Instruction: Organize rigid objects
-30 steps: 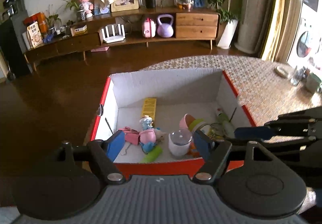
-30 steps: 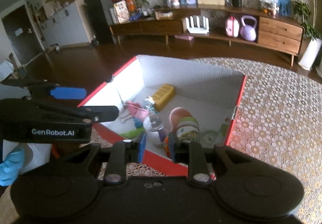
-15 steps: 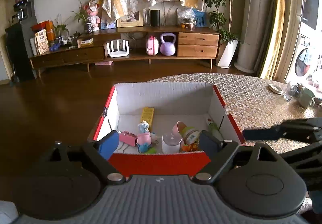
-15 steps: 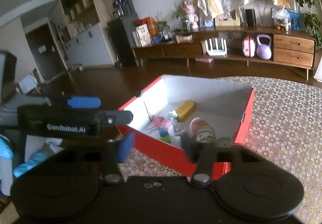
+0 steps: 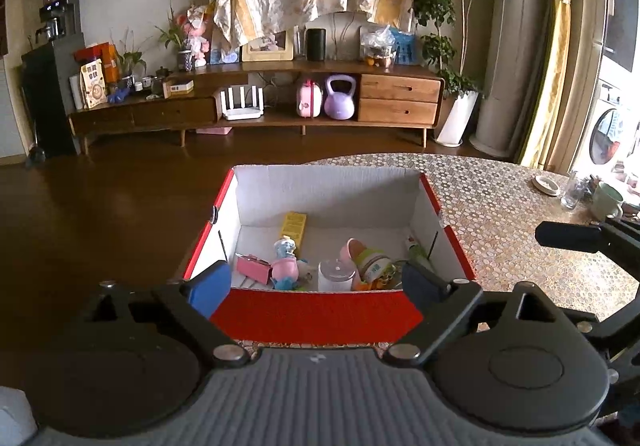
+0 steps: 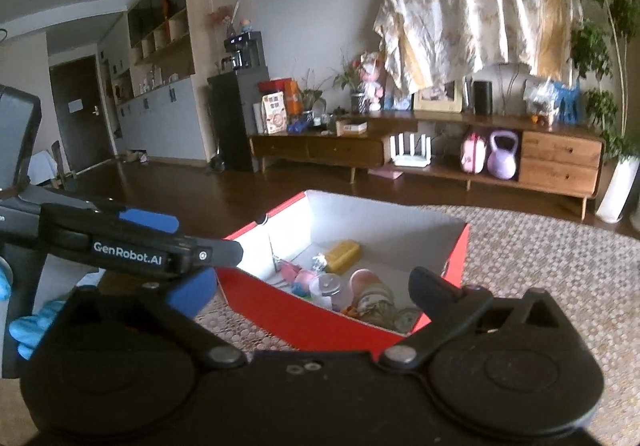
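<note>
A red box (image 5: 316,316) with white inner walls stands on the table and holds a yellow pack (image 5: 294,224), a pink clip (image 5: 252,269), a small figure (image 5: 285,264), a clear jar (image 5: 338,276) and a tipped pink cup (image 5: 352,250). My left gripper (image 5: 316,288) hovers before the box's near wall. Its jaws are opening and hold nothing. My right gripper (image 6: 312,288) faces the box (image 6: 456,246) from its near corner, its jaws also opening and empty. In that view the left gripper (image 6: 160,242) crosses at the left.
The table carries a patterned cloth (image 5: 520,213), with a mug (image 5: 606,199), a glass (image 5: 570,191) and a small dish (image 5: 546,183) at the far right. A blue-gloved hand (image 6: 24,330) shows at the left edge. Beyond lie a dark floor and a long wooden sideboard (image 5: 256,117).
Both grippers have drawn back from the box, which now looks smaller and farther. The right gripper went from shut to wide open, and the left jaws spread wider.
</note>
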Demonstrator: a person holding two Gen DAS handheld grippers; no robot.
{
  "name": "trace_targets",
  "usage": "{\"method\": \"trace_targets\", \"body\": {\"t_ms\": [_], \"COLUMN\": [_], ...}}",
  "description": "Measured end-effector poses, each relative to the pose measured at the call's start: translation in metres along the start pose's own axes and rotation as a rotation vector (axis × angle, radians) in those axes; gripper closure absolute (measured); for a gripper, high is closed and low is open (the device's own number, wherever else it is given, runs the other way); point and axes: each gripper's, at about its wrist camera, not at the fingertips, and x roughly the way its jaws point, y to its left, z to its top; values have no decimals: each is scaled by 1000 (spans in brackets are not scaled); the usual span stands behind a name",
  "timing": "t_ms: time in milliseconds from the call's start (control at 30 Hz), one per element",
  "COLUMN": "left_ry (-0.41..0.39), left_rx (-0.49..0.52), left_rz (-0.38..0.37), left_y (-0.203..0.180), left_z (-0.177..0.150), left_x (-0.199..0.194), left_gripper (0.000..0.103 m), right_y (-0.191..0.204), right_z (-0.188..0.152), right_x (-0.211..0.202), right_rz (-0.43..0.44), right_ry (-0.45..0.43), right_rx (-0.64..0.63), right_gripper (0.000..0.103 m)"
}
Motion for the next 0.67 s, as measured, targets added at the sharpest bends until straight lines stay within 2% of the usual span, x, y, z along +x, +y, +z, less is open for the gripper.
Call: {"method": "trace_targets", "body": {"t_ms": [167, 400, 667], "left_ry": [-19, -11, 9], "left_rx": [-24, -17, -28], "left_rz": [-6, 2, 0], "left_y": [0, -2, -2], "left_z": [0, -2, -6], "left_x": [-8, -6, -1], "left_gripper": [10, 10, 10], "right_y": [-7, -22, -21], "right_z": [-2, 2, 0], "right_x": [-4, -7, -3], "right_rz": [-22, -52, -54], "right_ry": [1, -27, -20], "right_rx": [13, 116, 112], "right_gripper": [0, 0, 0]}}
